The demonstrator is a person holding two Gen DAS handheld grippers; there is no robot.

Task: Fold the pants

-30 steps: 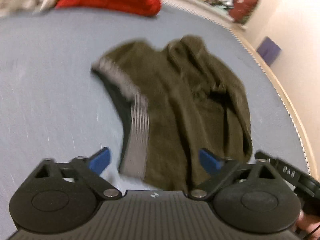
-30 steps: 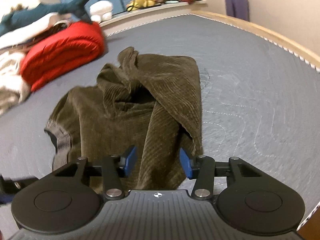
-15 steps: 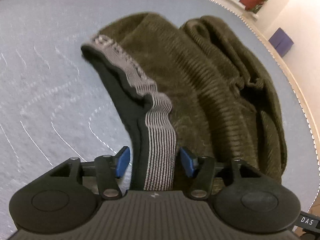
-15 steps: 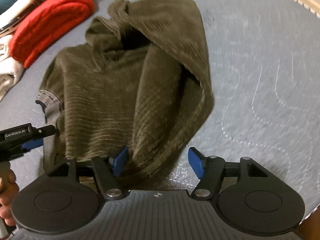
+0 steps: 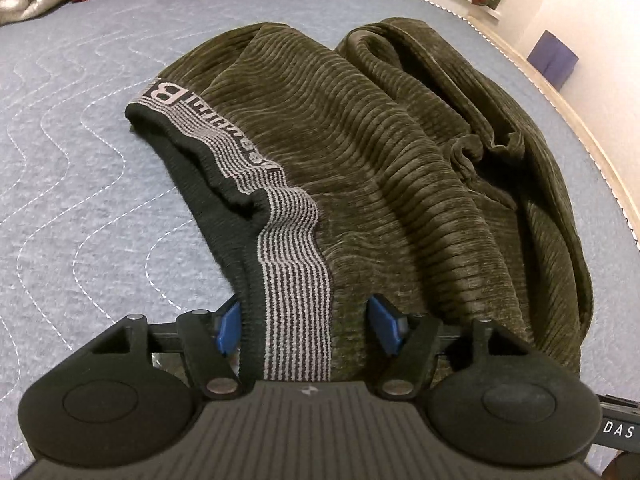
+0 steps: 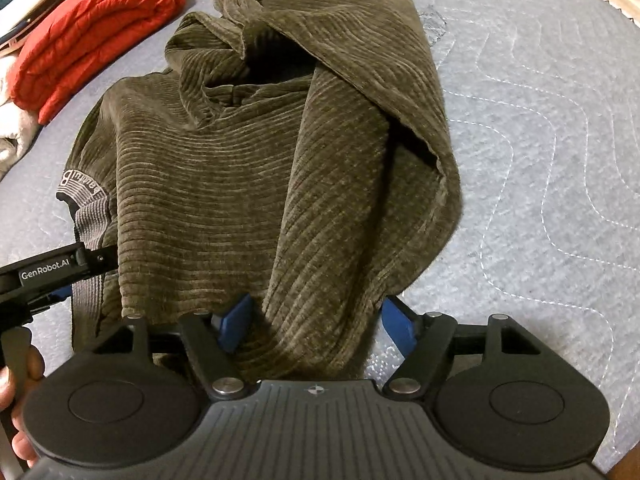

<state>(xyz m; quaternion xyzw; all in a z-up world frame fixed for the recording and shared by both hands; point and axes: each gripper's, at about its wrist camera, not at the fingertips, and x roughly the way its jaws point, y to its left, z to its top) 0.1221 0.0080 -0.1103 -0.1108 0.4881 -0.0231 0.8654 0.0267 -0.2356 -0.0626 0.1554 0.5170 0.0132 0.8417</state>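
**A:** So where are the pants at? I see olive corduroy pants [image 6: 256, 168] lying bunched up on a blue-grey quilted bed [image 6: 540, 160], legs twisted over each other toward the far end.

**B:** Yep. The striped grey waistband [image 5: 280, 248] runs along their left edge, right into the left tool [image 5: 306, 326]. Its blue pads sit apart on either side of the band and the jaws are opening, so the band is between them but not pinched.

**A:** And the right tool [image 6: 316, 326]?

**B:** Same deal. It's wide and opening, with a folded ridge of corduroy sitting between the pads, unclamped. You can see the left one poking in at that view's left edge.

**A:** Background stuff?

**B:** A folded red blanket [image 6: 92, 36] beyond the pants, well apart from them.
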